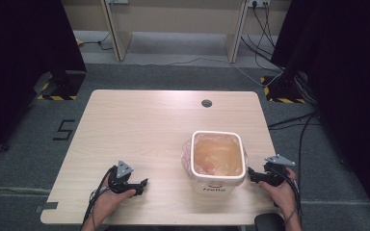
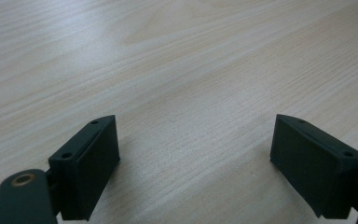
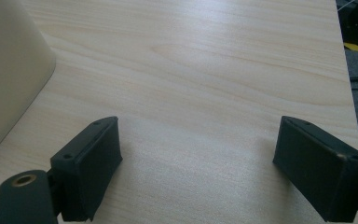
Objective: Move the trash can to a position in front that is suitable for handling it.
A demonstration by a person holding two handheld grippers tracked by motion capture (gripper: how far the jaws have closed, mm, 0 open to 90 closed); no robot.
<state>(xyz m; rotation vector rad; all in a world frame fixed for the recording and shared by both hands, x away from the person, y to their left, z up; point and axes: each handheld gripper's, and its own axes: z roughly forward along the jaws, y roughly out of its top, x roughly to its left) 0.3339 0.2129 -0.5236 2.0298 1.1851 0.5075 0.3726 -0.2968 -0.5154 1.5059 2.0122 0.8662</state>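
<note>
Left gripper view gives us our left gripper [image 2: 193, 154] released over bare table [image 2: 177, 60]; our right gripper [image 3: 198, 158] gapes likewise. Between them, near the table's front edge toward its right corner, stands the bag-lined white bin [image 1: 218, 185].

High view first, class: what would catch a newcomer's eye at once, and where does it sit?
A cream bin lined with a clear plastic bag stands at the near right of the wooden table. The left gripper rests near the front edge, jaws open; the right gripper, also open, sits just beside the bin.
</note>
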